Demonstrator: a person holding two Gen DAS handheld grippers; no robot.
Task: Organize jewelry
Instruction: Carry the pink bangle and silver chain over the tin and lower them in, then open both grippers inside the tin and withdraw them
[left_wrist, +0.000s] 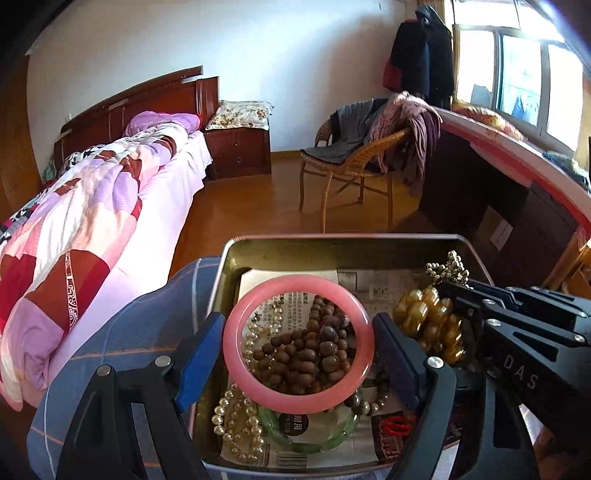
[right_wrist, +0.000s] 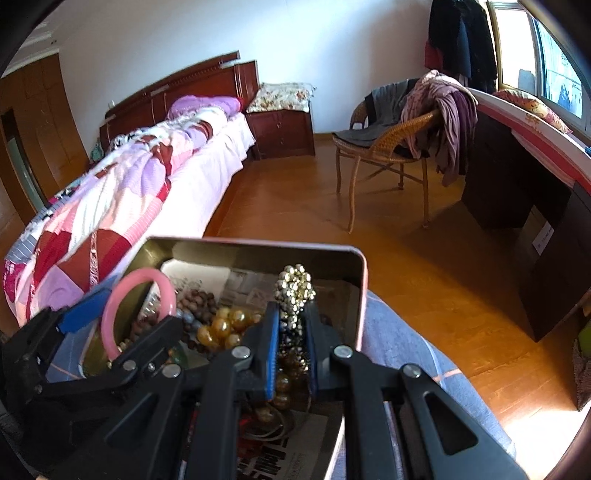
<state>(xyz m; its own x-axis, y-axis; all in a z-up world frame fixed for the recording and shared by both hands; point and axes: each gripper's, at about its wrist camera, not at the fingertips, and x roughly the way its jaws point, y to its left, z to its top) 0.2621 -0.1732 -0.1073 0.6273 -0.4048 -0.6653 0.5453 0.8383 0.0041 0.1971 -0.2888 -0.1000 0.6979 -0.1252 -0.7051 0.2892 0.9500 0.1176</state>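
A metal tin (left_wrist: 332, 247) lined with newspaper holds jewelry. My left gripper (left_wrist: 297, 343) is shut on a pink bangle (left_wrist: 258, 295) and holds it above brown wooden beads (left_wrist: 306, 350), pearl strands (left_wrist: 236, 424) and a green bangle (left_wrist: 314, 445). My right gripper (right_wrist: 291, 325) is shut on a strand of gold-silver metal beads (right_wrist: 293, 288), held over the tin's (right_wrist: 258, 249) right side. It shows in the left wrist view (left_wrist: 448, 267) beside amber beads (left_wrist: 424, 317). The pink bangle (right_wrist: 110, 314) and amber beads (right_wrist: 221, 328) show in the right wrist view.
The tin rests on a blue checked cloth (left_wrist: 129, 350) over a lap. A bed (left_wrist: 92, 221) lies to the left, a wicker chair (left_wrist: 351, 162) with clothes stands ahead, and a dark desk (left_wrist: 498, 206) is on the right. A wooden floor (right_wrist: 406, 258) lies between.
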